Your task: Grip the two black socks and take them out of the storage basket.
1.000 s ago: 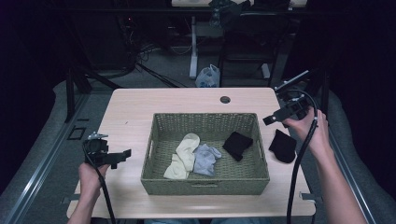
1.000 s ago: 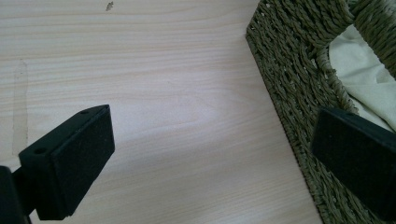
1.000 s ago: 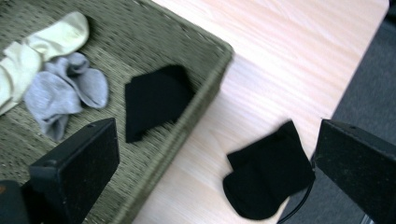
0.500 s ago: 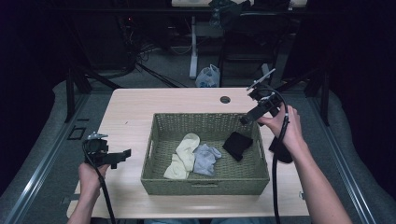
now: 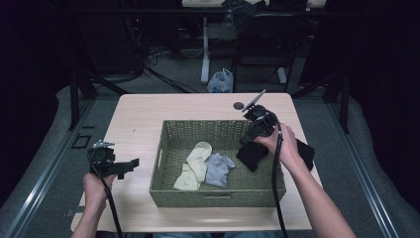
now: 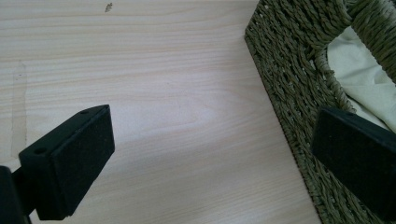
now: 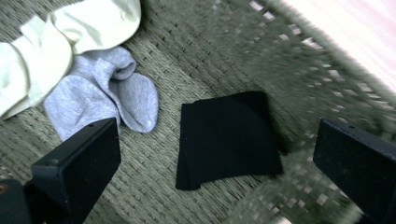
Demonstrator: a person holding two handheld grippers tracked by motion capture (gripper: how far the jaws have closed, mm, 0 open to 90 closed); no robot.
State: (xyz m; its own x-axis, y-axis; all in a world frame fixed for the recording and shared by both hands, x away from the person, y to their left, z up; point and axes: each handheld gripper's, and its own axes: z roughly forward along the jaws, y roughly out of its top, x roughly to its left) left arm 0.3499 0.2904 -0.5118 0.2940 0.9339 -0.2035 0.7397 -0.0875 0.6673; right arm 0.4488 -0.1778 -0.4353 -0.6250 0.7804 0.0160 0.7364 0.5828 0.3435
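Right gripper (image 7: 219,154), jaws apart, probably reaching for the folded black cloth (image 7: 227,138) at the woven green basket's (image 5: 218,196) three o'clock; next, descend and close.

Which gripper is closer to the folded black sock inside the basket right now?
Right. The right gripper hangs open just above the black sock at the basket's right end. The left gripper, also open, sits outside the basket's left wall over the table.

Folded cloth (image 7: 229,137) lies in basket (image 5: 218,196), seemingly right of socks (image 7: 105,93).
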